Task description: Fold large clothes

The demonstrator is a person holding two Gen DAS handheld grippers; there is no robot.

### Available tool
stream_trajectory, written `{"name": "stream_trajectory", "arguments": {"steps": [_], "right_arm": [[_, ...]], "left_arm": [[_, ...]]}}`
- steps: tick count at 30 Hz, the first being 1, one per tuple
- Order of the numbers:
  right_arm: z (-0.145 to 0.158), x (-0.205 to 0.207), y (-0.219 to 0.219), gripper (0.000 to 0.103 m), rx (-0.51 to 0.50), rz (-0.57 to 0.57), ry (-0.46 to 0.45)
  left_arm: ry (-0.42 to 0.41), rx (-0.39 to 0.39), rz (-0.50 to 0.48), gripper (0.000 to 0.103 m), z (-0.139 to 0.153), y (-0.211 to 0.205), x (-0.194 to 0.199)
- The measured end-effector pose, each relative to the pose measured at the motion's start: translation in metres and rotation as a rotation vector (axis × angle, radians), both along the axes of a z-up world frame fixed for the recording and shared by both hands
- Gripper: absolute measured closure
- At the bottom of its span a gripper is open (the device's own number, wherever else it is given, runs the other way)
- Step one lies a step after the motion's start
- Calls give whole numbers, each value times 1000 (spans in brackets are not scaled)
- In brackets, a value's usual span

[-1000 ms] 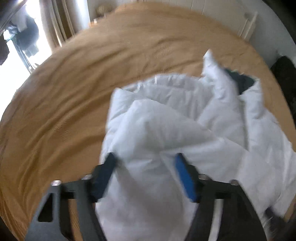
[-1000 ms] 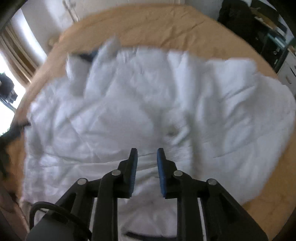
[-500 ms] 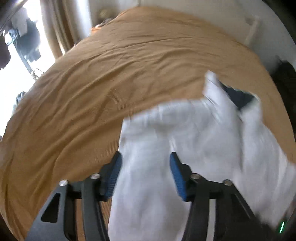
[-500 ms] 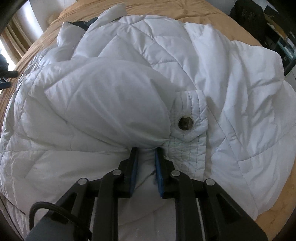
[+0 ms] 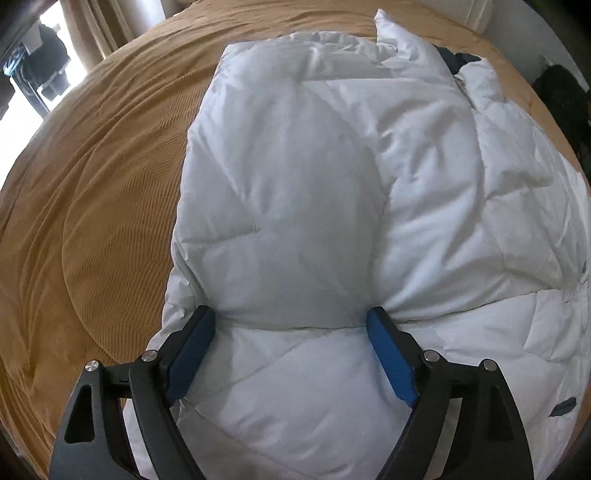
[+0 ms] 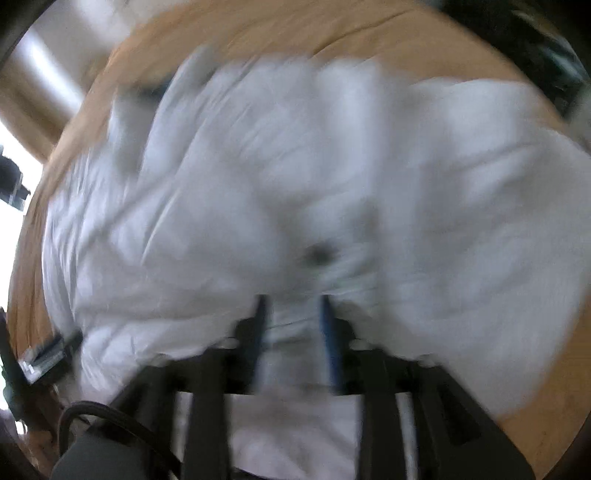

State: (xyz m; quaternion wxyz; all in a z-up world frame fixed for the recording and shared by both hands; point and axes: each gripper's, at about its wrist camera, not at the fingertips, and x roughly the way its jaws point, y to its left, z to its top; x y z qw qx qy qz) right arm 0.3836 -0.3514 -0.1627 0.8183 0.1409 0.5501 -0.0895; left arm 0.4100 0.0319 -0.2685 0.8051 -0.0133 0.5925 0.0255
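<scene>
A large white quilted puffer jacket (image 5: 332, 192) lies on a tan bedspread (image 5: 92, 184), its dark-lined collar (image 5: 458, 59) at the far end. A sleeve lies folded along the jacket's left side. My left gripper (image 5: 291, 317) is open wide, its blue pads (image 5: 188, 354) pressed down on either side of the sleeve. In the blurred right wrist view the jacket (image 6: 295, 184) fills the frame, and my right gripper (image 6: 291, 306) is part open over jacket fabric, near a dark snap button (image 6: 317, 254).
The bedspread (image 6: 332, 40) extends past the jacket on all sides. A bright window with curtains (image 5: 74, 33) is at the far left. A dark object (image 5: 561, 96) sits at the bed's right edge, by a white wall.
My left gripper has opened wider and come down over the sleeve, which now lies flat along the jacket. My right gripper has opened from its pinch on the fabric and is moving fast.
</scene>
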Motion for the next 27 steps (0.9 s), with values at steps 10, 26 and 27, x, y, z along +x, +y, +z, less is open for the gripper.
{"name": "stream_trajectory", "arguments": {"steps": [10,26,27], "right_arm": [[60,-92,-260,0,-94,-482,-119],[-34,-65,-381,88,363,-729,-202],[-24,-67,-380,89,363,-731,-227]], "left_arm": [[-4,10,2,16,-2,-1,0],[-3,15,6,14,-5,0,0],[-4,15,6,14,-5,0,0]]}}
